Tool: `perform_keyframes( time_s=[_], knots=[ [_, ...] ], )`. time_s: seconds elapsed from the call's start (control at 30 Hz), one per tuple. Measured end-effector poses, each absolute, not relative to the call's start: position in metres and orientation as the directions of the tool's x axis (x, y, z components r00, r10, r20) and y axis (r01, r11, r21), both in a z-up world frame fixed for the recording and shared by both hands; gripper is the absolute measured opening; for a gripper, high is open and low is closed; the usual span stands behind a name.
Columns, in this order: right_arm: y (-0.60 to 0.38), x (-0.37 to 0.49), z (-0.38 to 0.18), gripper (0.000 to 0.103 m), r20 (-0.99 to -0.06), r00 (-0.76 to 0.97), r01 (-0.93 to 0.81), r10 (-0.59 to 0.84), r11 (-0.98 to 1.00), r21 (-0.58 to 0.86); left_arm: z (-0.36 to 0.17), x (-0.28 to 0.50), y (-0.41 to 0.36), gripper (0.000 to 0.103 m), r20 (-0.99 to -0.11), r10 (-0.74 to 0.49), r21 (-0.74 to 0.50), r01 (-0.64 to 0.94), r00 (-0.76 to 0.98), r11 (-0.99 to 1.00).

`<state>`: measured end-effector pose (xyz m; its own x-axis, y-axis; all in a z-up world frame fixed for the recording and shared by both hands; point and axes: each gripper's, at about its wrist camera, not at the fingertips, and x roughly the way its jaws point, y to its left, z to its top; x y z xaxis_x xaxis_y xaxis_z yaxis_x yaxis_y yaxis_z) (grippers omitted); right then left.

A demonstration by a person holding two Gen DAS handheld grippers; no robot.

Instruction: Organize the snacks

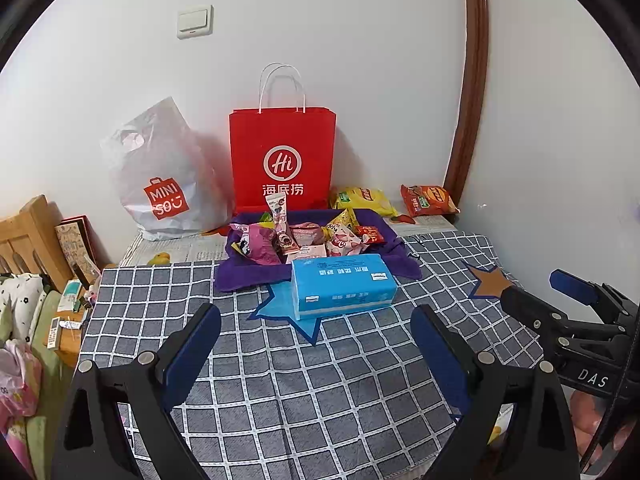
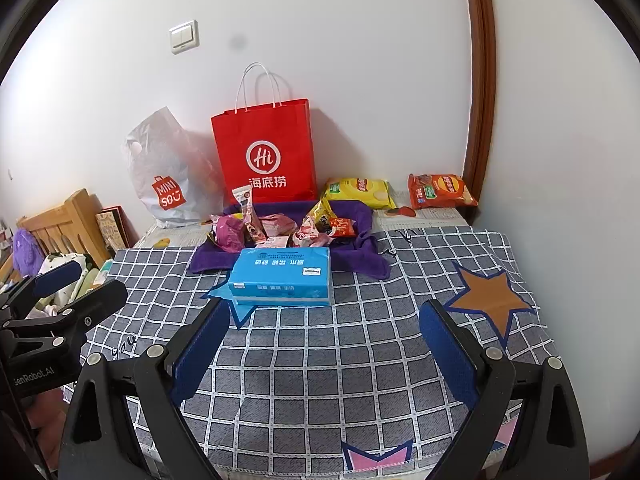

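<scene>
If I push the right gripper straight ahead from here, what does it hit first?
Probably the blue tissue pack, lying slightly left of the right gripper centre line; only checked tablecloth lies before it. Depth is uncertain.

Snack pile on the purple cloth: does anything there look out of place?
Yes: a blue tissue pack lies against the purple cloth in front of the snacks, though it is no snack. Two chip bags, yellow and orange, lie apart by the wall.

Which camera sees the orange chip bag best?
The right wrist view: the orange chip bag lies flat by the wall, whole and larger. The left wrist view shows it too, only smaller and farther toward the edge.
</scene>
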<state>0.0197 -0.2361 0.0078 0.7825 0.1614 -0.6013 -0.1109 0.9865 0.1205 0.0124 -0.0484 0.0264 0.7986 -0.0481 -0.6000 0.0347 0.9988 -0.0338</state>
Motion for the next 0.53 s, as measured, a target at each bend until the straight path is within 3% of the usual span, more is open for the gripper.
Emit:
perform_keyframes(
  time_s=[0.53],
  knots=[
    [-0.2343,0.0201,0.0078,0.095,-0.6,0.784,-0.11,0.159,0.987,0.118,0.0259,0.0129,-0.0448,0.096,-0.597,-0.039,-0.028,0.028,0.801,0.999]
  ],
)
